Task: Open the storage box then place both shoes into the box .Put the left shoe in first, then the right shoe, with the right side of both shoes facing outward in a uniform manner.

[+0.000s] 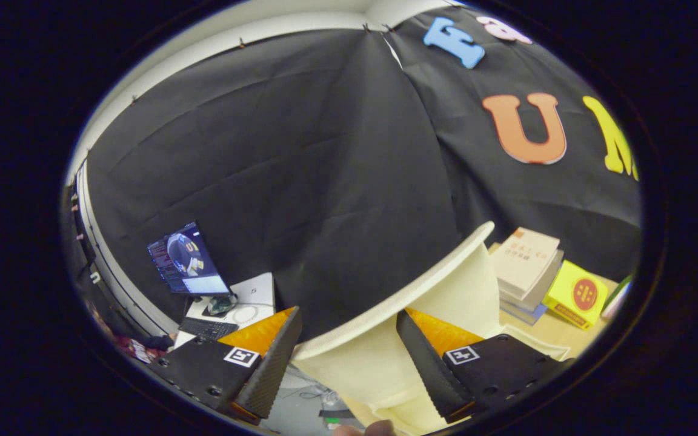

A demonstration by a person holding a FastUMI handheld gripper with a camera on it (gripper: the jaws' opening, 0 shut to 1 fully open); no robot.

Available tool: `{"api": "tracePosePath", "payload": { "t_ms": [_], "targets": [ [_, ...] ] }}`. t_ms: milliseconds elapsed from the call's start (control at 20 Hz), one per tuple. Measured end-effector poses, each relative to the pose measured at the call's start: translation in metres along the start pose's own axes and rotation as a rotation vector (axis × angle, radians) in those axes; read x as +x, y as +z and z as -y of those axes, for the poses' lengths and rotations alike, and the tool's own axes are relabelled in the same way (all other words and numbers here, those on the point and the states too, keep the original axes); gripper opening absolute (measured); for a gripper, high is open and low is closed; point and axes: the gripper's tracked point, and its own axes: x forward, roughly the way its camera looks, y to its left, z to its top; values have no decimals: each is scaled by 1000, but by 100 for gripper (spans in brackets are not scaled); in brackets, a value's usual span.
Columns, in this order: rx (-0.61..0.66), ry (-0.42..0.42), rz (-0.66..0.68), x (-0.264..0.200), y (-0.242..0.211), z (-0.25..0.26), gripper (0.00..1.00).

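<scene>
Fingers stand wide apart around the cream box lid, gripping nothing, lid raised toward one o'clock; opening seems underway, left shoe next.

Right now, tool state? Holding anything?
Tool: open, fingers spread wide. The cream storage box lid sits in the gap between them, raised at a tilt; neither finger visibly presses on it, so no confirmed grip.

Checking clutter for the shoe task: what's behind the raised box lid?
Beyond the cream lid, a stack of books and a yellow carton sit on the wooden table. The lid hides whatever lies behind its panel. The gripper is open, fingers either side of the lid.
</scene>
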Motion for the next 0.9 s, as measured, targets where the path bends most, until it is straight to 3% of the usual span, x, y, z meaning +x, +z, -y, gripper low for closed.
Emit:
{"api": "tracePosePath", "payload": {
  "t_ms": [150,250,400,550,650,900],
  "targets": [
    [66,19,-135,5,-10,0,96],
    [41,1,-112,7,-8,8,96],
    [-8,-71,-9,3,-4,30,96],
    [-77,-209,148,-23,5,63,96],
    [-102,-298,245,-53,9,84,96],
    [-65,-429,418,-134,0,133,96]
  ]
}}
